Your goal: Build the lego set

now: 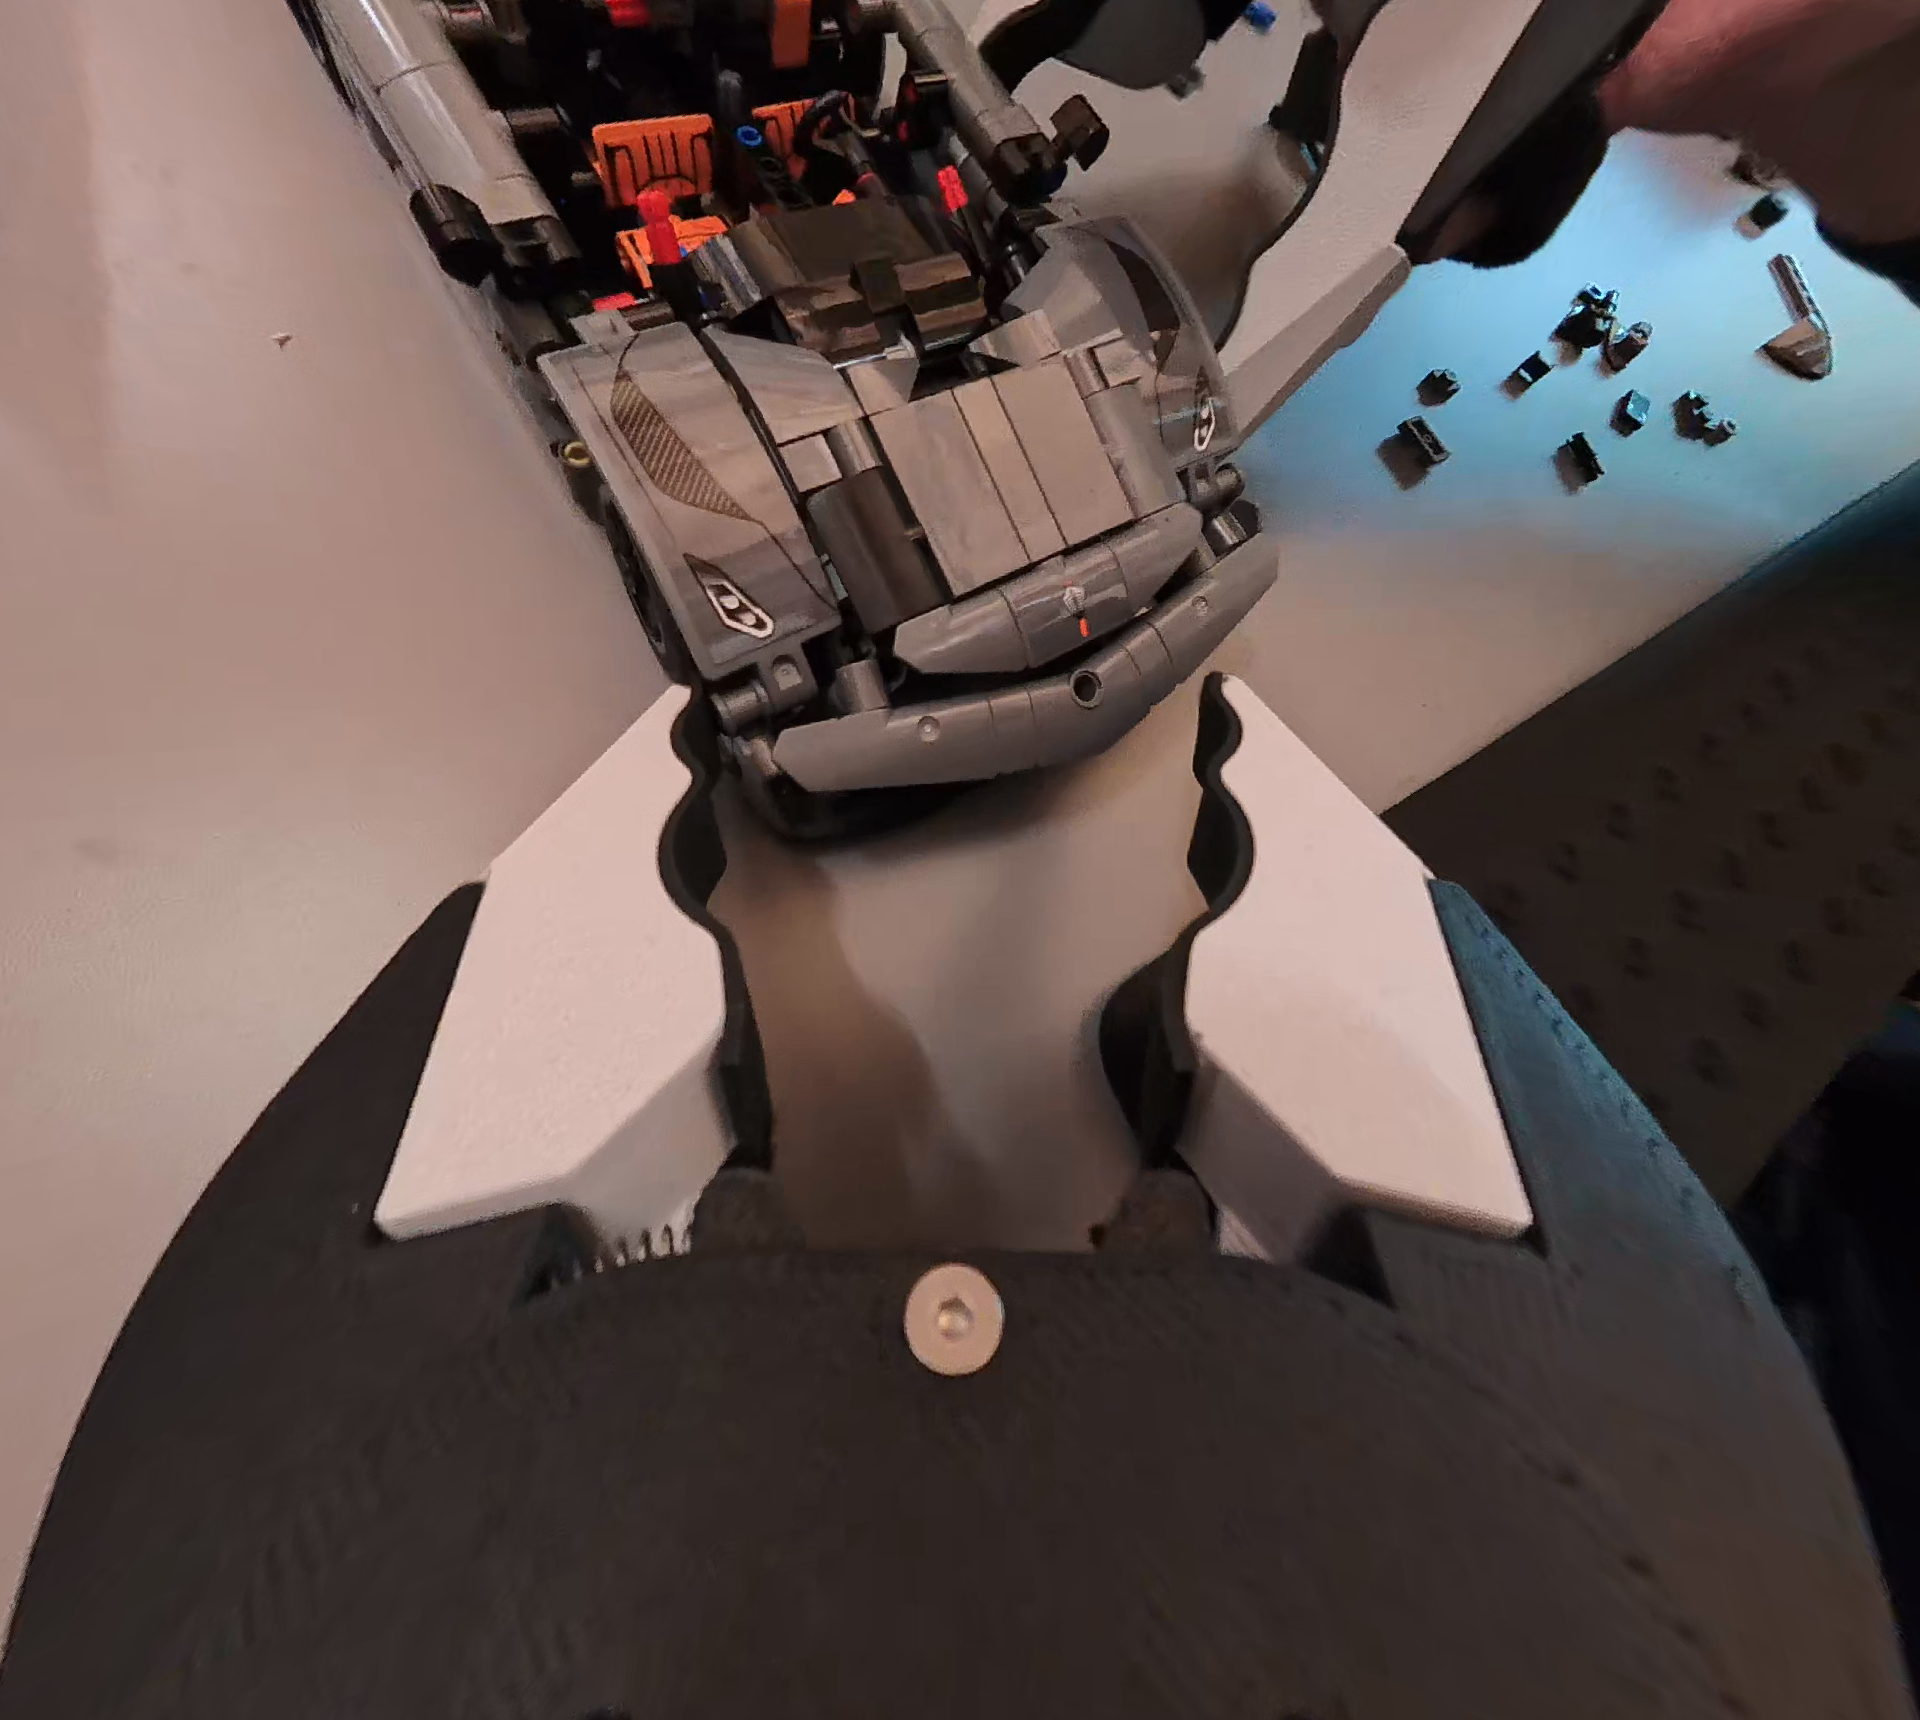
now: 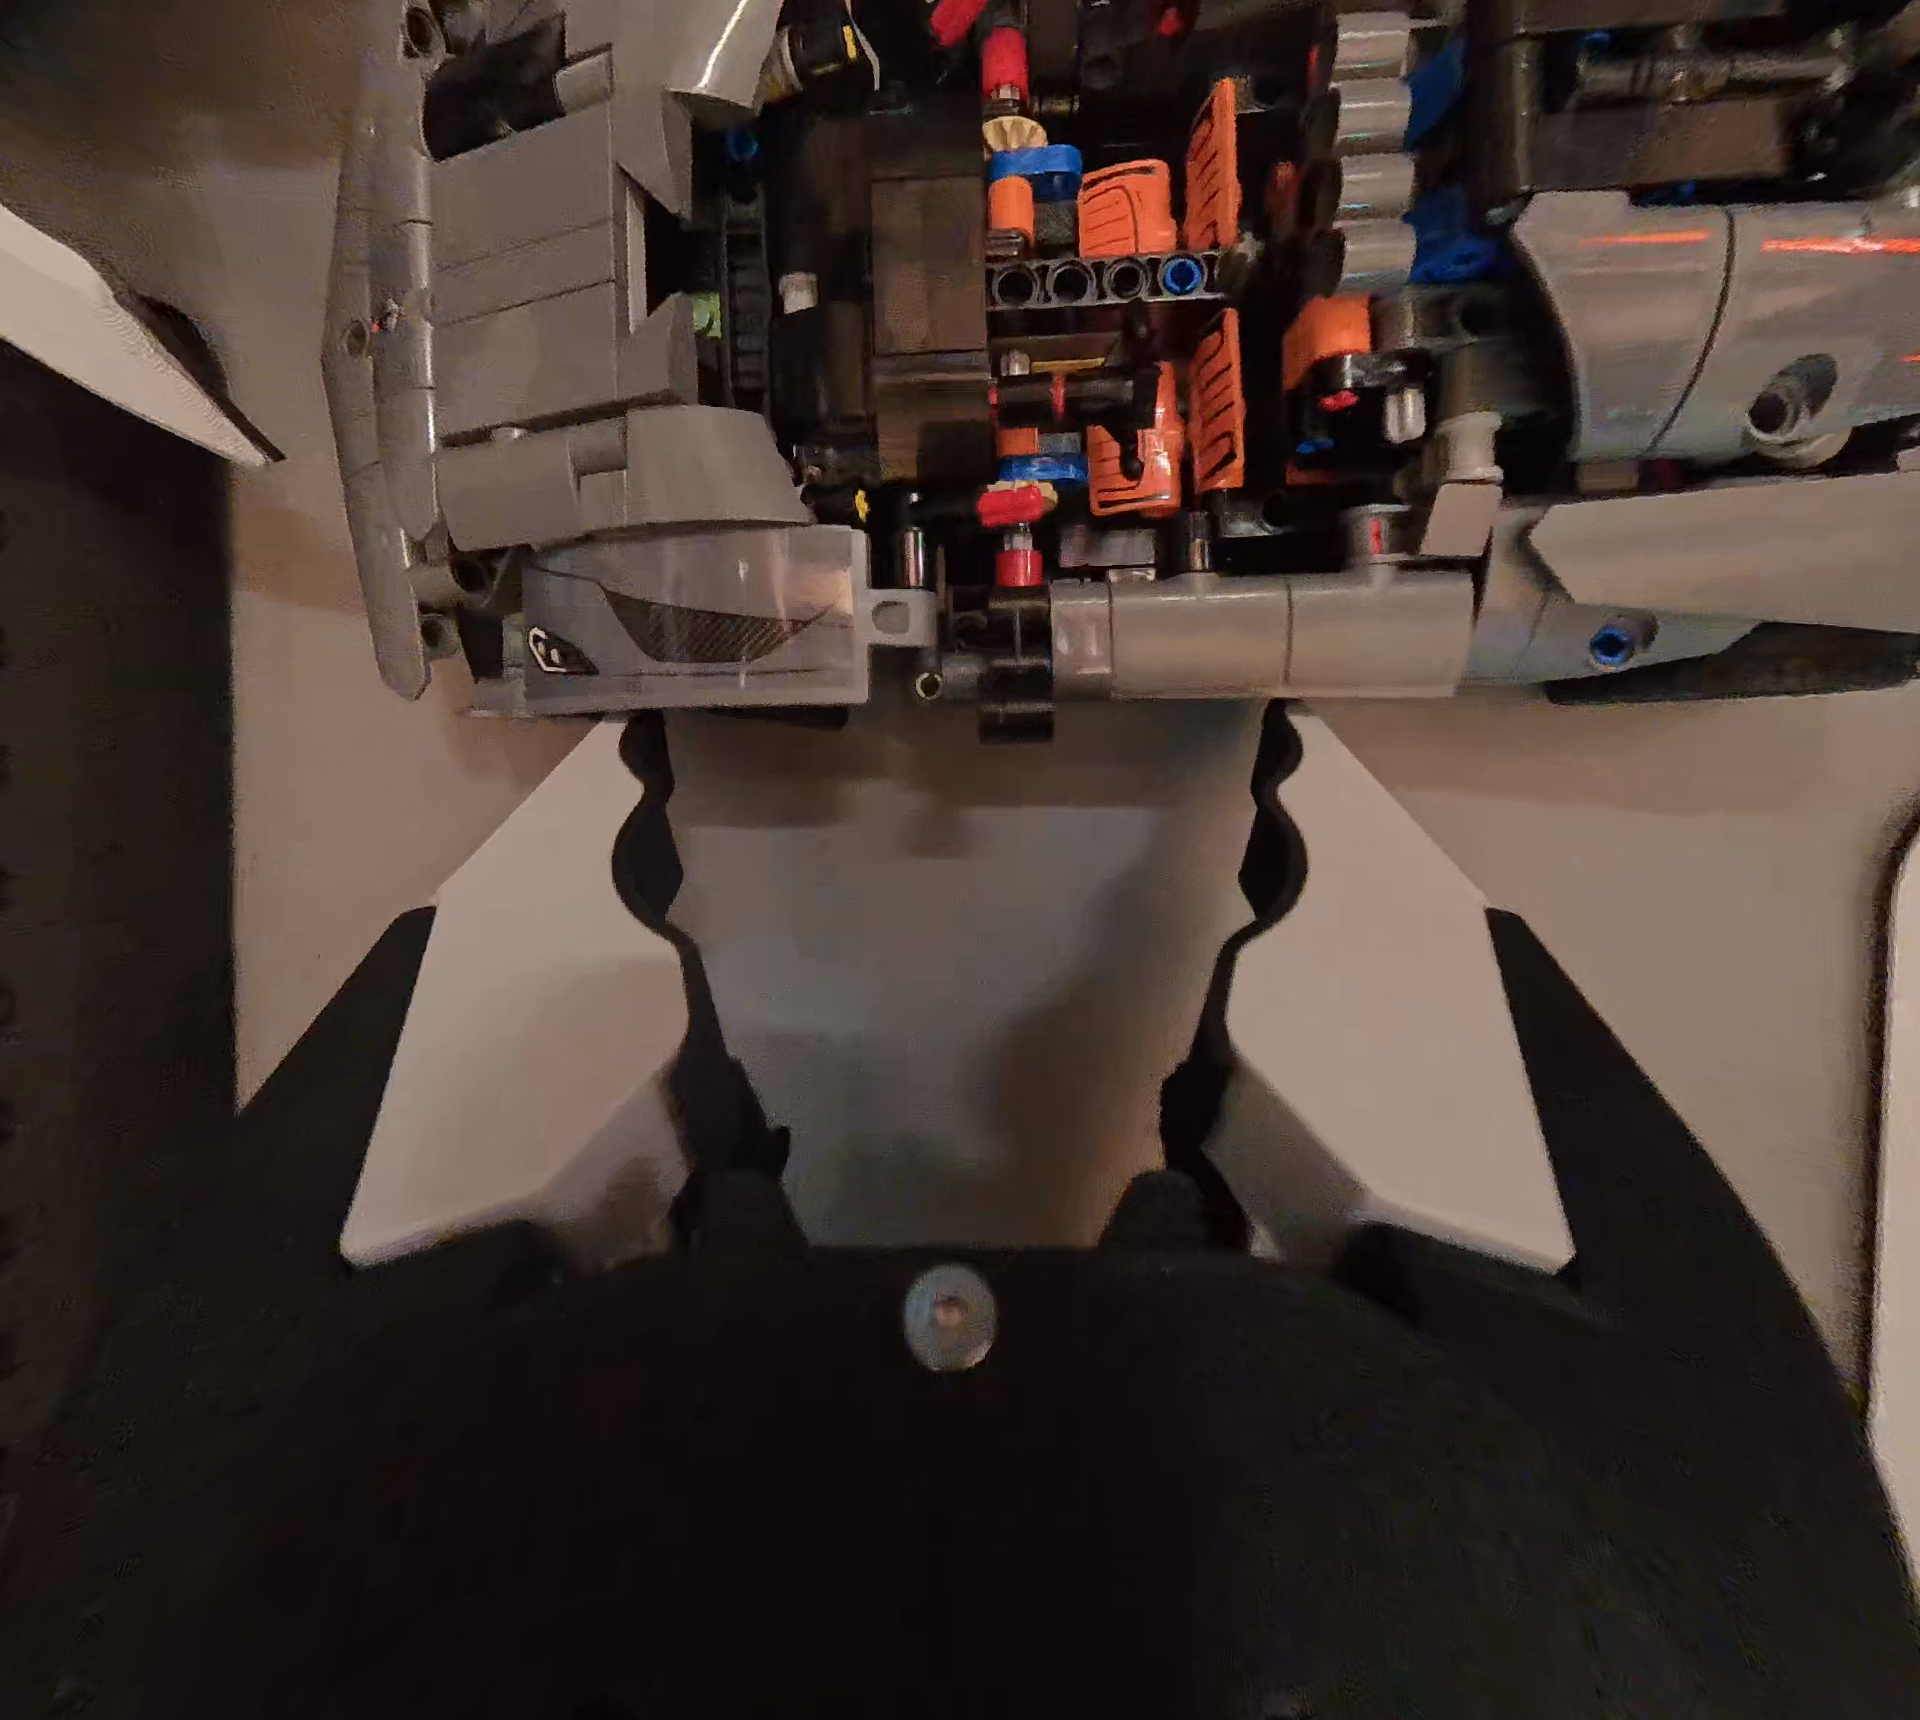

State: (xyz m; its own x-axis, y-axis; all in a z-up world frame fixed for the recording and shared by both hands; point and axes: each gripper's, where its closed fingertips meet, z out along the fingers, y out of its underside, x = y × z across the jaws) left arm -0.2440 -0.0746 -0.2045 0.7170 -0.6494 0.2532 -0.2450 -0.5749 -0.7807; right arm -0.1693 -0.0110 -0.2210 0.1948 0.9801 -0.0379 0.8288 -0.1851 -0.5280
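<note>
Two grippers, both with jaws apart and holding nothing, flank a half-built grey car [image 1: 914, 465] lying on the white table [image 1: 208, 631]. Left gripper [image 1: 956, 735] faces the nose, its fingertips just beside the front bumper. Right gripper [image 2: 956, 735] faces the car's long side, near the sill below the open cockpit with its orange seats [image 2: 1143, 216]. Loose black bricks [image 1: 1579, 392] lie well apart on the table's bluish area. The car looks bulky and fairly heavy, rigid along its frame but fragile at clipped panels; a hold on the sills or chassis beams seems safer than on the hood or fenders.
</note>
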